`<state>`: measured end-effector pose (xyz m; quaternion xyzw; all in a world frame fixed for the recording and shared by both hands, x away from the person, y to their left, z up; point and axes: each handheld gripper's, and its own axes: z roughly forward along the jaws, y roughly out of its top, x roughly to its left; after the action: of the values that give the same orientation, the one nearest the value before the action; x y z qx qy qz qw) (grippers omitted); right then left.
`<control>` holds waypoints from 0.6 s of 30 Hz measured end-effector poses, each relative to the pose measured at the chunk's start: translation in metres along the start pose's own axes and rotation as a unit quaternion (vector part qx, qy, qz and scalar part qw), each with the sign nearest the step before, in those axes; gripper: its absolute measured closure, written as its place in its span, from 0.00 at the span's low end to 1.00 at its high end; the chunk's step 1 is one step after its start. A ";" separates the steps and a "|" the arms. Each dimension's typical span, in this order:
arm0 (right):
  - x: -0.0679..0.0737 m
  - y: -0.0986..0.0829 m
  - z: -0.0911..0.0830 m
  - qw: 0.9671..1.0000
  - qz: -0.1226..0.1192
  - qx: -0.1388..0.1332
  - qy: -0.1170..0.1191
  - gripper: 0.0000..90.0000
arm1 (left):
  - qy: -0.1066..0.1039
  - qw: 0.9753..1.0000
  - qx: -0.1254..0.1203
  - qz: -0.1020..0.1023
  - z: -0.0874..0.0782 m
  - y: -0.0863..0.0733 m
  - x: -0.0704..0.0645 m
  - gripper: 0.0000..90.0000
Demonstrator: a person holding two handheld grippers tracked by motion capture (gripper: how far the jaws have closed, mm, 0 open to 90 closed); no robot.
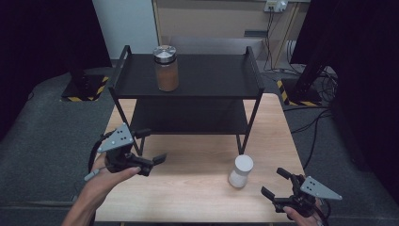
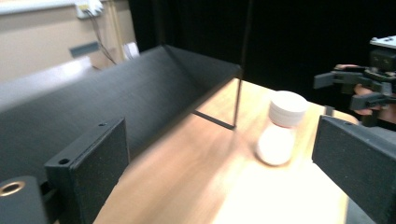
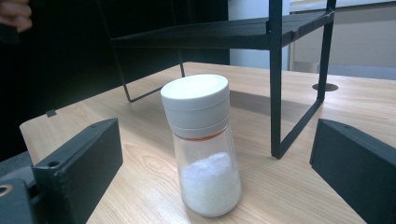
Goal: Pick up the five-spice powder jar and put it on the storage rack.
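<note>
A white-capped glass shaker point(image 1: 240, 171) holding white powder stands upright on the wooden table point(image 1: 188, 188), toward its front right; it appears again as the shaker point(image 3: 203, 144) and the shaker point(image 2: 280, 127). My right gripper point(image 1: 276, 183) is open just right of it, jaws wide and empty, with the shaker centred ahead between them. My left gripper point(image 1: 151, 147) is open at the table's left, by the black shelf's point(image 1: 188, 75) front leg, holding nothing. A jar of brown powder point(image 1: 166, 68) with a metal lid stands on the shelf's top level.
The black two-level shelf covers the rear half of the table, its thin legs point(image 3: 276, 84) close behind the shaker. Cables point(image 1: 315, 117) and dark stands point(image 1: 84, 84) lie on the grey floor around the table.
</note>
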<state>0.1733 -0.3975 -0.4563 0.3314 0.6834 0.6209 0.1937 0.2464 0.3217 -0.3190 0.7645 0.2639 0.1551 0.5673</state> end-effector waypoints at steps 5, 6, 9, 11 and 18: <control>0.000 0.000 -0.001 1.000 0.000 -0.001 -0.001 0.03 | 0.001 1.000 0.008 -0.019 0.009 -0.024 0.000 0.03; 0.000 0.000 -0.001 1.000 -0.001 -0.001 0.000 0.03 | -0.001 1.000 0.001 -0.031 0.010 -0.032 0.002 0.03; 0.000 0.001 -0.001 1.000 -0.002 -0.001 0.000 0.03 | 0.005 0.999 0.002 -0.037 0.010 -0.046 0.001 0.03; 0.001 0.001 -0.001 1.000 -0.002 -0.001 0.000 0.03 | 0.007 0.999 0.002 -0.041 0.010 -0.053 0.001 0.03; 0.000 0.000 0.000 1.000 -0.002 0.001 0.000 0.03 | 0.017 0.999 -0.003 -0.042 0.007 -0.072 -0.005 0.03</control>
<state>0.1731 -0.3973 -0.4568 0.3303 0.6849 0.6195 0.1950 0.2297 0.3297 -0.3896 0.7484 0.3055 0.1447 0.5706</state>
